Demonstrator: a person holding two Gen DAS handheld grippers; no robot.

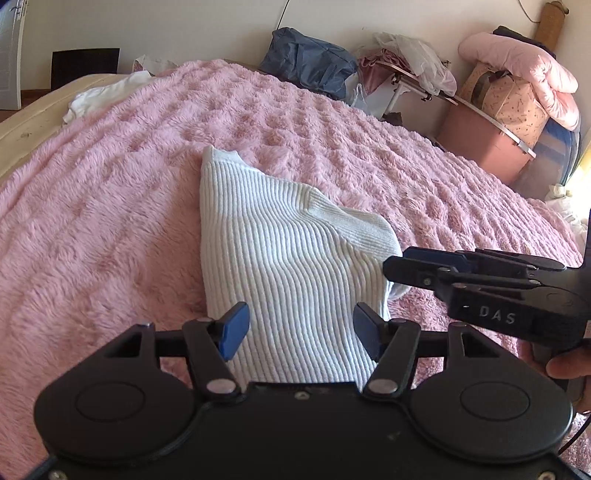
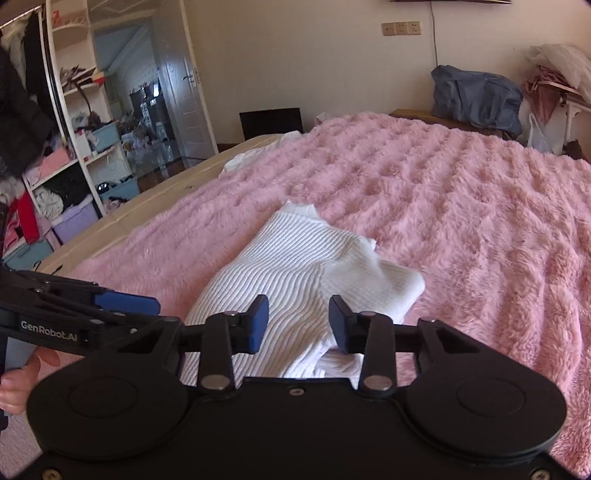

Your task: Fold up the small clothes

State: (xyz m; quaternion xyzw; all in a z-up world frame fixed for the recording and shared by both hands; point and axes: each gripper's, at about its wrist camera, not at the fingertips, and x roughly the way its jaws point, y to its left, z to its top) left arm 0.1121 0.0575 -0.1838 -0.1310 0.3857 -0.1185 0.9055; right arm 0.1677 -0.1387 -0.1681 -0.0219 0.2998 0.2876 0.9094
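Both grippers, left and right, open over my half-folded top; next grab near hem, fold far.

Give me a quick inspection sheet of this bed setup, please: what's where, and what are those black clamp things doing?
Surface: pink fluffy blanket covering the bed.
Job's things: white ribbed garment, partly folded, lying on the blanket.
Clutter: white cloth at the blanket's far edge.
Grippers: left gripper open, over the garment's near end; right gripper open, also over the garment.
Cables: a wire hangs down the wall.
Surroundings: blue bag, shelves full of clothes, wall sockets.
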